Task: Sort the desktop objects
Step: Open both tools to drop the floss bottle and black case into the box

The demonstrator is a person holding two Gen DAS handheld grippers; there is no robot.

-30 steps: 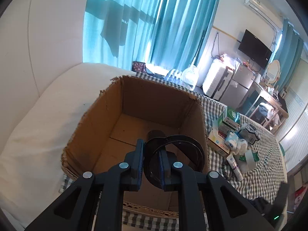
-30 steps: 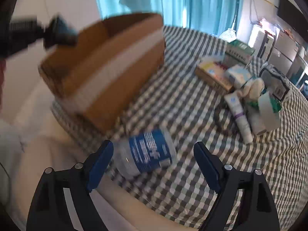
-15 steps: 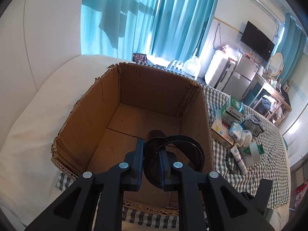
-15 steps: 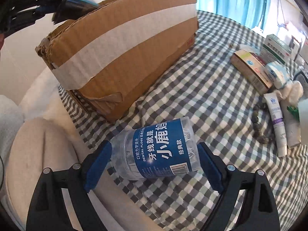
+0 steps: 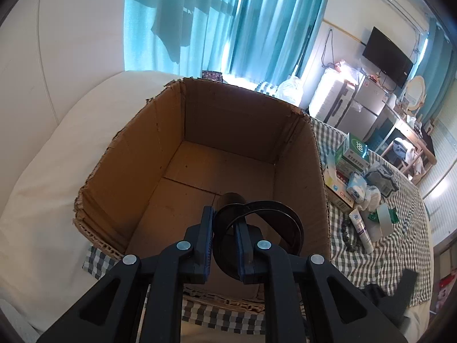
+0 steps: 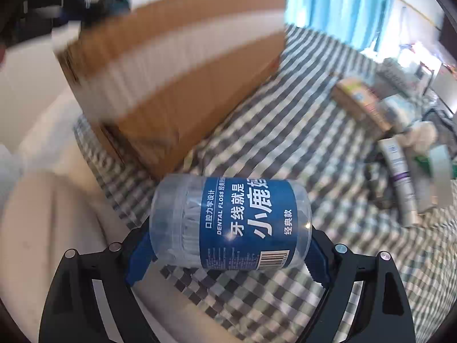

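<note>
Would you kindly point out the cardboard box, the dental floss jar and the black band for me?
cardboard box (image 5: 228, 120), left wrist view, inner far wall.
dental floss jar (image 6: 248, 223), right wrist view, blue label.
black band (image 5: 274, 205), left wrist view, top of loop.

The box (image 5: 200, 154) is open brown cardboard with rough torn edges on its rim; its outer side has a wide white tape band. It stands on checked cloth (image 5: 400, 245), and its floor is bare. A black belt (image 5: 268, 217), rolled in loose loops, hangs above the near part of the box inside. The floss jar (image 6: 231, 223) is a clear plastic cylinder with a blue label with white Chinese letters and the words "DENTAL FLOSS"; it lies on its side, near the box corner. To the right of the box, a small heap lies on the cloth: cartons (image 5: 352, 157), a white tube (image 5: 362, 230), a bead string (image 5: 347, 235).
</note>
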